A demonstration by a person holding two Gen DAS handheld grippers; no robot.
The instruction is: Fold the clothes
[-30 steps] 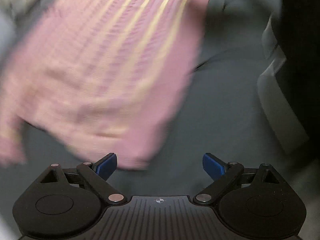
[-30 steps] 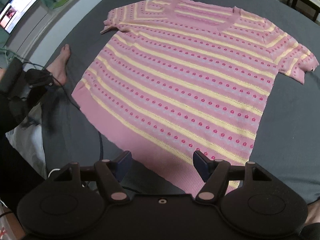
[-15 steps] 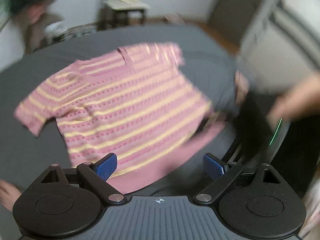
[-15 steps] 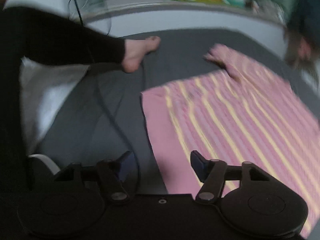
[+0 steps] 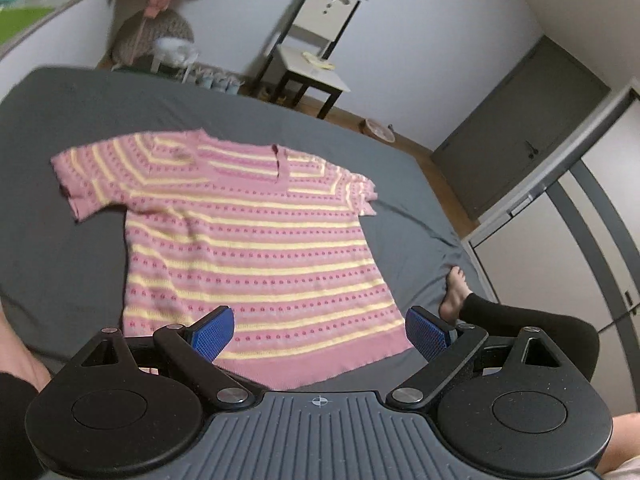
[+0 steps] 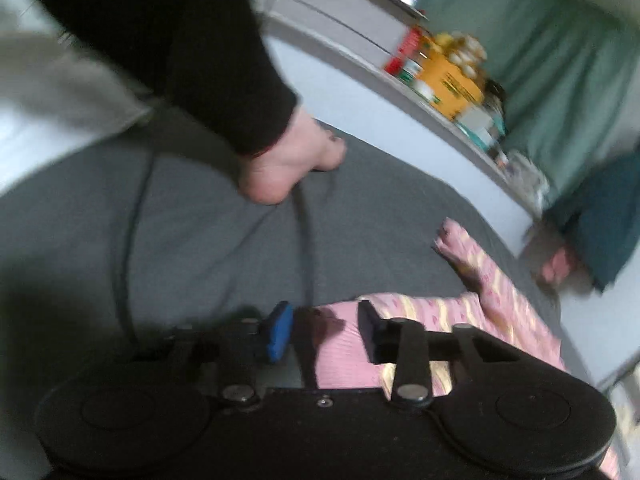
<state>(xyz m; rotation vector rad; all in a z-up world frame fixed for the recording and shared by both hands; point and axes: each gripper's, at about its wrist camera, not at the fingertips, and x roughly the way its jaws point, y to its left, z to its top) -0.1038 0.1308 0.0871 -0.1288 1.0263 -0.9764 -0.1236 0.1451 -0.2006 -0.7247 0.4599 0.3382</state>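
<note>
A pink short-sleeved shirt (image 5: 256, 240) with yellow stripes lies flat on the grey bed (image 5: 60, 240), collar far, hem near. My left gripper (image 5: 320, 324) hovers above the hem, open wide, with nothing between its blue pads. In the right wrist view, my right gripper (image 6: 324, 316) is low at a hem corner of the shirt (image 6: 440, 312). Its jaws are closing with the pink corner between them, and a gap still shows beside the fabric.
A person's bare foot (image 6: 288, 164) in a black legging rests on the bed beyond the right gripper, and a dark cable (image 6: 304, 240) runs past it. The same foot (image 5: 454, 292) shows right of the hem. A chair (image 5: 312, 68) and cluttered shelf (image 6: 448, 76) stand beyond the bed.
The left gripper rose and rolled level, now facing the whole shirt. The right gripper swung down to the hem corner, and its jaws narrowed around the fabric.
</note>
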